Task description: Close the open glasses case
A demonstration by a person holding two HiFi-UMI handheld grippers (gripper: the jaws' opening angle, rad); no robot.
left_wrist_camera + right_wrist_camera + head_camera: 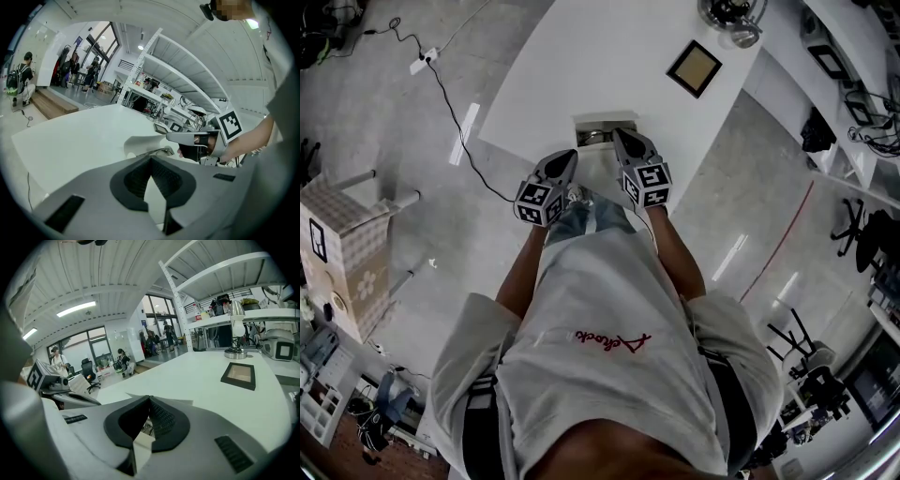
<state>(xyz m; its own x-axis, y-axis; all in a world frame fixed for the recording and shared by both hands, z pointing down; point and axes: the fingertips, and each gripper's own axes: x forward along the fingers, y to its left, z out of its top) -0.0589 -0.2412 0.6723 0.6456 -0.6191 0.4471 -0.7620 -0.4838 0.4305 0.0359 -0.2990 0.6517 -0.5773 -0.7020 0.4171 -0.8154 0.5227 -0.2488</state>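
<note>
The open white glasses case (602, 125) lies at the near edge of the white table (581, 66), its lid raised (143, 142) and glasses (160, 151) inside. My right gripper (617, 134) is shut, with its tips over the case's right part; through the slot below its tips I see part of the glasses (146, 427). My left gripper (570, 156) is shut too, with nothing in it. It hangs just short of the case's left side. From the left gripper view the right gripper (169, 136) reaches over the case, held by a hand.
A dark-framed square picture (694, 67) lies further out on the table, with a round lamp base (733, 26) beyond it. A cable (441, 89) and a boxy stand (342, 253) are on the floor at left. People are far off in the room.
</note>
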